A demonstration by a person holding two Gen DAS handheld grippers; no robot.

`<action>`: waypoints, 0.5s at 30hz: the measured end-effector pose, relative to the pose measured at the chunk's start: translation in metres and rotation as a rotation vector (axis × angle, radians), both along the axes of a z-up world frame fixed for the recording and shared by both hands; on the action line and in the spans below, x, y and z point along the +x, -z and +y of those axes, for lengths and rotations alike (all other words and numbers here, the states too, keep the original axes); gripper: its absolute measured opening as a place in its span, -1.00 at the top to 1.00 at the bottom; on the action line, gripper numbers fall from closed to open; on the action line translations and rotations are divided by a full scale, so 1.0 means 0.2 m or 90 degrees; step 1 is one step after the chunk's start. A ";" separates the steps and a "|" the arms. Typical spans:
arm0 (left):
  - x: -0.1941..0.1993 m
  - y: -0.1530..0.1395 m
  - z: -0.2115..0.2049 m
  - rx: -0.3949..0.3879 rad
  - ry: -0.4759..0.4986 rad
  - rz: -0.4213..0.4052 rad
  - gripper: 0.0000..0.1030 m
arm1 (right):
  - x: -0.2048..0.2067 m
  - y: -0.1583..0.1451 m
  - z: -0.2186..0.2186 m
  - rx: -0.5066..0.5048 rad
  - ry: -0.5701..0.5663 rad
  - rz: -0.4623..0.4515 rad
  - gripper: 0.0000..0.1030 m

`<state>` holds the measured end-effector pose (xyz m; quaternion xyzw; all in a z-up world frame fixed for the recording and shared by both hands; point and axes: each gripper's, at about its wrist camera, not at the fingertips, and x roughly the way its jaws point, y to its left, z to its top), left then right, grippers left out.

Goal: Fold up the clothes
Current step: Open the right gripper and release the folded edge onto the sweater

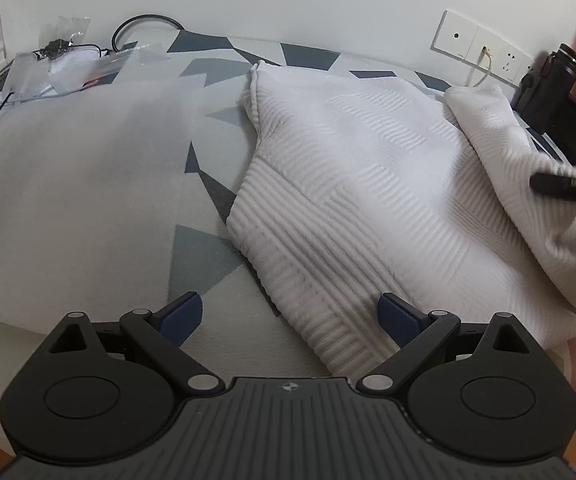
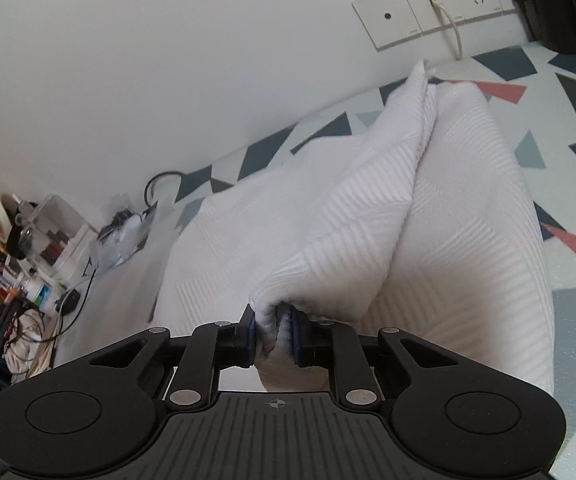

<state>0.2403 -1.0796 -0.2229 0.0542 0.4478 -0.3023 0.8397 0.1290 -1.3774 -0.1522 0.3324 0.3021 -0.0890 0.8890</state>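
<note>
White ribbed knit garment [image 1: 368, 184] lies spread on the table with the grey-and-blue triangle-patterned cloth [image 1: 207, 256], just below the white wall socket panel [image 1: 484, 50]. Right gripper [image 2: 273, 336] is pinched on a bunched fold of the garment's edge, lifting it off the cloth. Left gripper [image 1: 290, 316] is spread wide, empty, its right finger over the garment's near hem.

No readable words, brands or numbers anywhere. Tiny grey print on the wall socket plates [image 2: 440, 4], too small to make out. A small crosshair mark on the right gripper [image 2: 273, 334] body, and on the left gripper [image 1: 290, 316].
</note>
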 end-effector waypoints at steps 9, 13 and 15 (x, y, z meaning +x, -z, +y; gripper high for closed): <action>0.01 0.02 0.07 -0.013 -0.010 0.011 -0.87 | 0.19 -0.10 0.34 -0.052 -0.207 -0.025 0.96; 0.01 0.02 0.09 -0.016 -0.012 0.016 -0.88 | 0.24 0.03 0.52 -0.077 -0.271 0.041 0.90; 0.02 0.03 0.10 -0.017 -0.014 0.019 -0.88 | 0.23 0.04 0.55 -0.085 -0.267 0.054 0.80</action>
